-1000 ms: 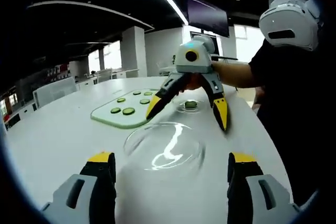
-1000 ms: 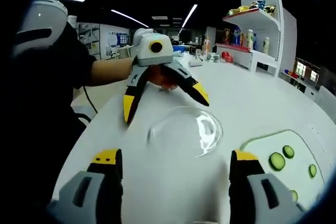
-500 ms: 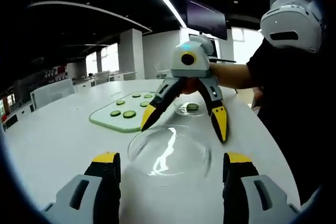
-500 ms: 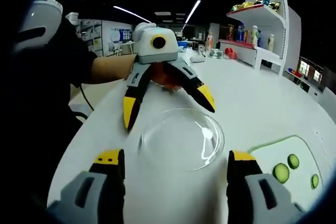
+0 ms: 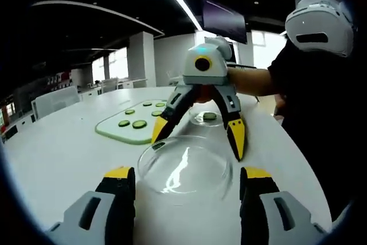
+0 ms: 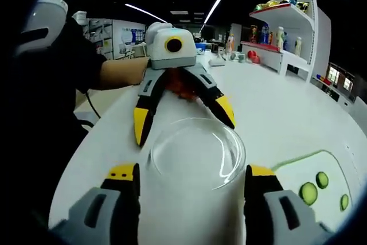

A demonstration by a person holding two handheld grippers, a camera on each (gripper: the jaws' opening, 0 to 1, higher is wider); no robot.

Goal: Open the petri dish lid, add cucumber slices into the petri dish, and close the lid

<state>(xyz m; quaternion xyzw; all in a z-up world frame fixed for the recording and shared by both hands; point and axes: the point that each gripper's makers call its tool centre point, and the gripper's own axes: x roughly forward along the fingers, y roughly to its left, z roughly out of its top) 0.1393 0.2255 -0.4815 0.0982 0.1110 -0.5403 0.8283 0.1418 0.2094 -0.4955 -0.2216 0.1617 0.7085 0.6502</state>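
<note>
I have both grippers, left gripper [image 6: 183,121] and right gripper [image 5: 198,142], wide open around the clear lid [image 5: 184,164]. Next I squeeze it gently and lift.

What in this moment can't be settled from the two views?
- Left gripper view: how many cucumber slices lie in the small petri dish; far, small, partly behind the right gripper.
- Both views: whether either gripper touches the glass lid; its clear rim hides contact.
- Right gripper view: the green board is cut off by the edge, slice count unknown.
</note>
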